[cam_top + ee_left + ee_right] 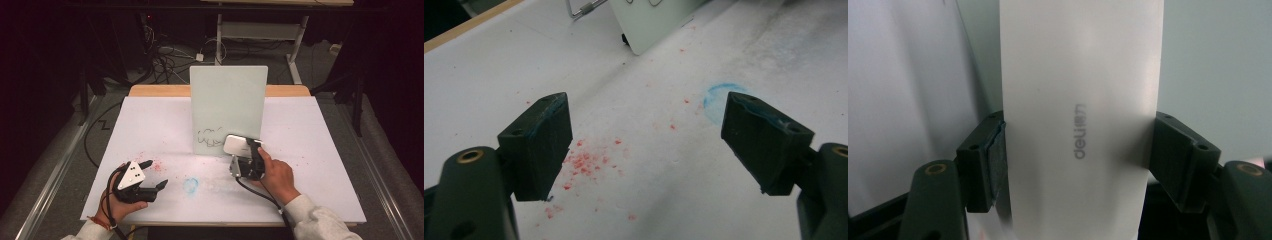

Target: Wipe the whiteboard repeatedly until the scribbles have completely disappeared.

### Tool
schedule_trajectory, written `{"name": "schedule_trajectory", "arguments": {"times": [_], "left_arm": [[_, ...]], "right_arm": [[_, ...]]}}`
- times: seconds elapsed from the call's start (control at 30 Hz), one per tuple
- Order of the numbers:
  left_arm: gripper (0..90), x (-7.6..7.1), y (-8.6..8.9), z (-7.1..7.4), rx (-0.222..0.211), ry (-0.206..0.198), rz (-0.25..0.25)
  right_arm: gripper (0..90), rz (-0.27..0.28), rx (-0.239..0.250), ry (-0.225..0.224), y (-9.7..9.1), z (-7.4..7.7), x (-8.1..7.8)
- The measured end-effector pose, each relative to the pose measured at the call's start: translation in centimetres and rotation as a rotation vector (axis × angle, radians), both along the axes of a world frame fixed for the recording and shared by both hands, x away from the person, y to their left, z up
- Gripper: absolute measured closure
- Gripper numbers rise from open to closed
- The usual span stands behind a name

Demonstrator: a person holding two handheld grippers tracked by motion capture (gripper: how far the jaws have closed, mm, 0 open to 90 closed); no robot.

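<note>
At the table [310, 150], my right tongs [245, 150] are clamped on the eraser [237, 145], a pale block marked "deli", and hold it against the lower right part of the upright board [228, 100]. The scribble [210, 137] sits low on the board, just left of the eraser. In the right gripper view the eraser [1080, 100] fills the gap between the jaws, both pads pressed to its sides, with the board [1218, 75] close behind it.

My left tongs [150, 175] rest well left of the board and nearer to me, jaws wide apart and holding nothing. The left gripper view looks past them [644, 145] to red crumbs [584, 162] on the sheet and a faint blue smudge [719, 95], with the foot of the board [649, 25] farther off.

As I judge it, the step in hand is wiping the board: the eraser is at the surface, and the dark marks are not yet cleared. The next move calls for a sideways stroke to the left across the scribble, with the eraser's face kept flat to the board and the pressure kept light, since the board stands on a thin wire prop and could tip or slide back. My free left tongs could steady the board's left edge if it starts to shift. I cannot tell whether the eraser already touches the board or sits just off it.
</note>
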State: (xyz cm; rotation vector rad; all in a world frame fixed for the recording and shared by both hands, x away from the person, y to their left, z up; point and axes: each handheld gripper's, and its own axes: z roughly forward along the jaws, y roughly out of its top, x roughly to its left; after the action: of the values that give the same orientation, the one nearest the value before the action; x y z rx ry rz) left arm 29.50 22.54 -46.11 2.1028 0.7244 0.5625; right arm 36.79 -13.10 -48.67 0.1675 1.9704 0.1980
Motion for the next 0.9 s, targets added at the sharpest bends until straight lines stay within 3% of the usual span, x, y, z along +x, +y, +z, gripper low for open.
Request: {"name": "schedule_trajectory", "arguments": {"times": [0.17,0.33,0.9], "left_arm": [[19.6,0.2,-0.2,0.0,0.002,0.002,-0.002],[19.6,0.2,-0.2,0.0,-0.001,0.000,-0.006],[19.6,0.3,-0.2,-0.1,0.004,0.001,-0.011]], "right_arm": [[31.3,-0.048,0.010,0.001,-2.8,0.0,0.1],[31.2,-0.068,0.017,0.004,-3.4,-0.1,0.0],[31.2,0.064,0.023,0.006,4.3,-0.3,0.0]]}}
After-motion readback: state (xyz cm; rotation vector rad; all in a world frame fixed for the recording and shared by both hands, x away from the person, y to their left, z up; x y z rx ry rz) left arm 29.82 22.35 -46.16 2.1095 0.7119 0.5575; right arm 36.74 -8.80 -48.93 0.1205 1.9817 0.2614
